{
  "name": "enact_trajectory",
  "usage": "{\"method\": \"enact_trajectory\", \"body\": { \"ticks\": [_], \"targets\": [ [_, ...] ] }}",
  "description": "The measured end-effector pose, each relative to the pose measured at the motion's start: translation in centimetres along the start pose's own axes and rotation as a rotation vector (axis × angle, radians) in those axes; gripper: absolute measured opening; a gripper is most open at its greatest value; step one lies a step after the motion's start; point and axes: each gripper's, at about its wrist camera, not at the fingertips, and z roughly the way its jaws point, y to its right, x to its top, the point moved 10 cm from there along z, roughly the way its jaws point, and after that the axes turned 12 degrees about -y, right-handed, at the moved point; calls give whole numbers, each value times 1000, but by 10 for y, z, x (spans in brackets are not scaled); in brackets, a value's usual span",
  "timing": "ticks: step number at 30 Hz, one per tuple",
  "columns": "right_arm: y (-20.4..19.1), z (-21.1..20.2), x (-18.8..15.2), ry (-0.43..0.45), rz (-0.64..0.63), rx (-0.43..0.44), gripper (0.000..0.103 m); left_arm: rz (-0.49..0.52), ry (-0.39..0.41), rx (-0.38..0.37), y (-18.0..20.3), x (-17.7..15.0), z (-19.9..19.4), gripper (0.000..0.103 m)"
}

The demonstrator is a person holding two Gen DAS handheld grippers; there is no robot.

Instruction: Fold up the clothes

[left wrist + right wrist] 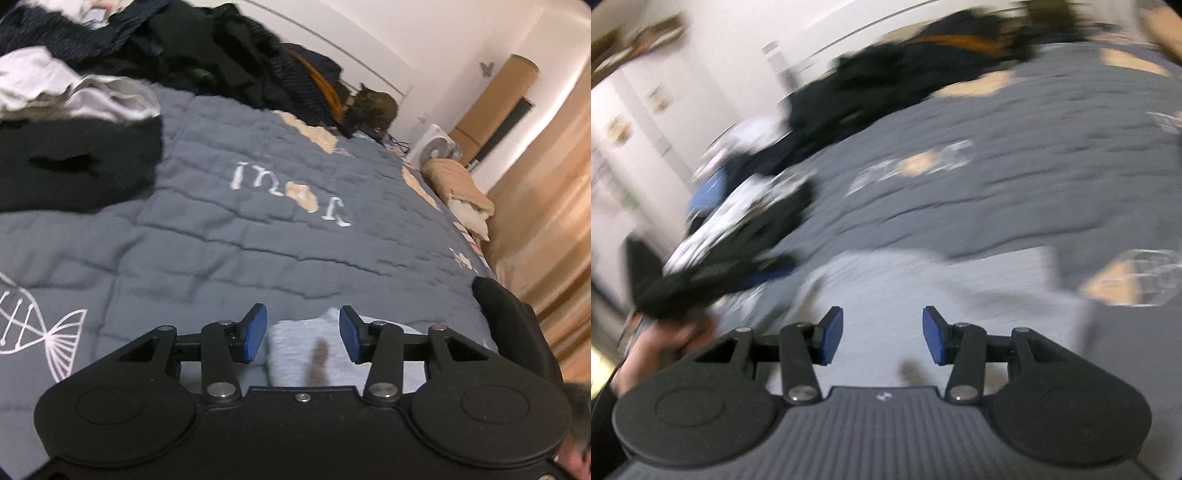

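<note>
Grey quilted bedspread (pixel 229 236) covers a bed, printed with white lettering and tan patches; white walls and a wooden floor lie beyond it. Along the far side of the bed sits a heap of dark clothes (pixel 207 48), with a white garment (pixel 74 92) and a black garment (pixel 74 166) nearer on the left. At the far right corner a cat (pixel 373 109) sits beside the heap, and a white fan (pixel 436 147) stands off the bed's edge.

A light grey folded garment (pixel 314 354) lies flat on the bedspread right below the left gripper (pixel 303 336), at the near edge of the bed. That gripper's blue-padded fingers (pixel 255 332) stand partly apart, above the cloth and holding nothing.

The right wrist view is heavily blurred. The right gripper (pixel 882 334) hangs over the same light grey garment (pixel 923 288), its fingers (pixel 831 334) likewise partly apart with nothing between them. At that view's left edge the left gripper (pixel 713 273) shows as a dark smear, held by a hand (pixel 661 347).
</note>
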Motion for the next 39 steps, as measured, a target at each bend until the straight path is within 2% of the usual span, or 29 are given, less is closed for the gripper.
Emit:
{"method": "enact_trajectory", "body": {
  "ticks": [4, 7, 10, 17, 19, 20, 21, 23, 27, 30, 32, 35, 37, 39],
  "targets": [
    [57, -18, 7, 65, 88, -129, 46, 105, -11, -5, 36, -6, -1, 44],
    [81, -18, 4, 62, 105, -192, 46, 164, -33, -14, 60, -18, 5, 44],
    [90, -4, -4, 19, 119, -217, 46, 214, -59, -10, 77, -31, 14, 44],
    [87, 16, -12, -6, 117, -185, 43, 256, -109, -3, 95, -53, 32, 45],
    [86, 18, -13, -11, 104, -187, 27, 259, -116, -6, 97, -55, 35, 45],
    [84, 19, -14, -12, 94, -185, 14, 258, -120, -8, 98, -56, 36, 45],
    [82, 18, -15, -10, 84, -181, 7, 257, -124, -11, 98, -58, 38, 45],
    [73, 14, -12, 16, 56, -179, 5, 256, -136, -15, 100, -61, 39, 45],
    [54, 3, -6, 48, 10, -114, 4, 242, -147, -41, 106, -65, 35, 45],
    [44, 1, -5, 47, -14, -79, 4, 173, -142, -105, 110, -65, 27, 49],
    [42, 3, -6, 42, -23, -88, 4, 110, -138, -153, 113, -63, 23, 57],
    [48, 3, -6, 39, -5, -117, 4, 53, -139, -196, 123, -63, 22, 57],
    [61, 2, -7, 36, 53, -137, 4, 64, -145, -172, 130, -65, 24, 57],
    [77, 2, -7, 28, 128, -142, 6, 126, -151, -93, 139, -73, 28, 57]
  ]
}}
